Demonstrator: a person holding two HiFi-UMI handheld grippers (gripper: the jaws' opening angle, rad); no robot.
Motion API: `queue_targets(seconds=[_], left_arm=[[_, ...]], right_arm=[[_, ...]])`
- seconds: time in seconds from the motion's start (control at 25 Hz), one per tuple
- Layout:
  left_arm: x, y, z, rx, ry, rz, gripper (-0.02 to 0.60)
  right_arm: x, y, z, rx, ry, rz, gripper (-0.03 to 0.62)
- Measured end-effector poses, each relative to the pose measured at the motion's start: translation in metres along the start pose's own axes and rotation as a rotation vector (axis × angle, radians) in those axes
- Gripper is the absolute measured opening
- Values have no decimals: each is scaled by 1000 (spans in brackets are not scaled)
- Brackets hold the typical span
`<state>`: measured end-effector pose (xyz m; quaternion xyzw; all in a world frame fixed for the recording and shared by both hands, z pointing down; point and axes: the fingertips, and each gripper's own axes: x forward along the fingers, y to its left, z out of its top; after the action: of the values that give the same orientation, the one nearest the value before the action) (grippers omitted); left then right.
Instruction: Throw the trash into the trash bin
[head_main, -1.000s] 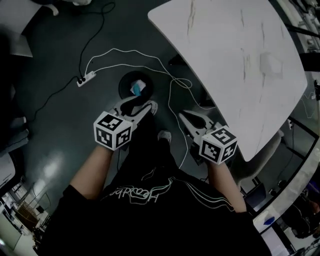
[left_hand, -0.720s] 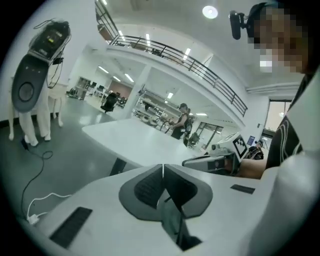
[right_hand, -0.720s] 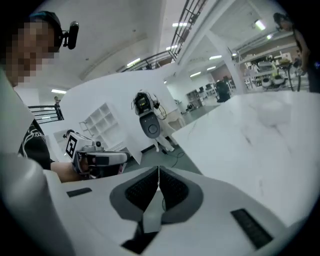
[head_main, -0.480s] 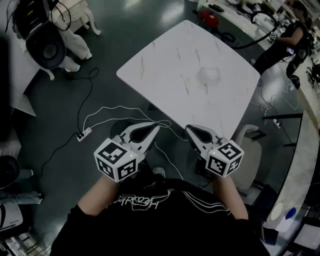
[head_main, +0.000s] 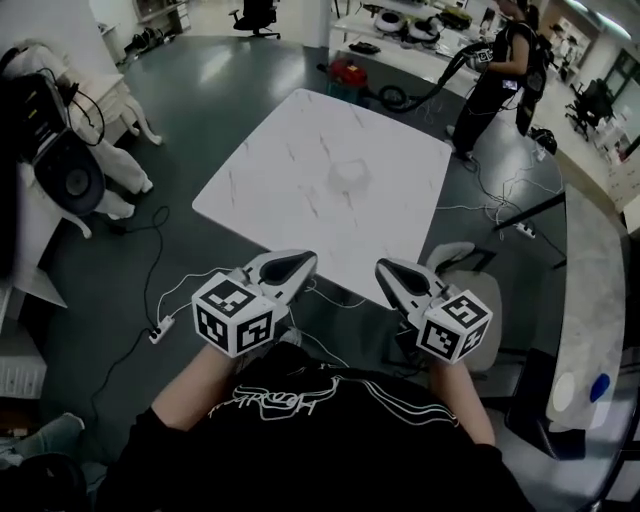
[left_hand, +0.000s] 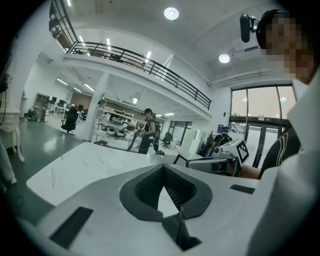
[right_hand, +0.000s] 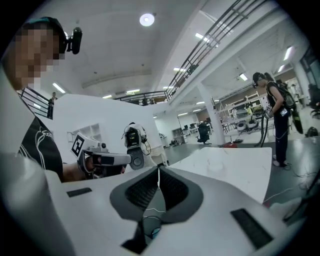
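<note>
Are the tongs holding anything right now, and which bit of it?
Nothing is held. The left tongs and the right tongs are both shut, tips together, with nothing pinched between them.

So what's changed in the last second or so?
Both grippers came up from over the floor bin, now out of view, and point toward the white table. The left gripper has closed its jaws on nothing; the right gripper is shut, empty. The pale lump on the table has not moved.
</note>
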<state>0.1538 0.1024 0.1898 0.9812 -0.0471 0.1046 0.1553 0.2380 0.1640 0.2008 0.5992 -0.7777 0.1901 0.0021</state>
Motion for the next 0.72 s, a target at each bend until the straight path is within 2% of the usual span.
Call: queue_targets(seconds=[0.36, 0.72], left_arm=[[38, 15, -7, 28, 71, -13, 5], [125, 65, -9, 22, 142, -80, 5]], right_arm=[[10, -28, -7, 45, -2, -20, 32], [24, -98, -13, 121, 23, -137, 32]])
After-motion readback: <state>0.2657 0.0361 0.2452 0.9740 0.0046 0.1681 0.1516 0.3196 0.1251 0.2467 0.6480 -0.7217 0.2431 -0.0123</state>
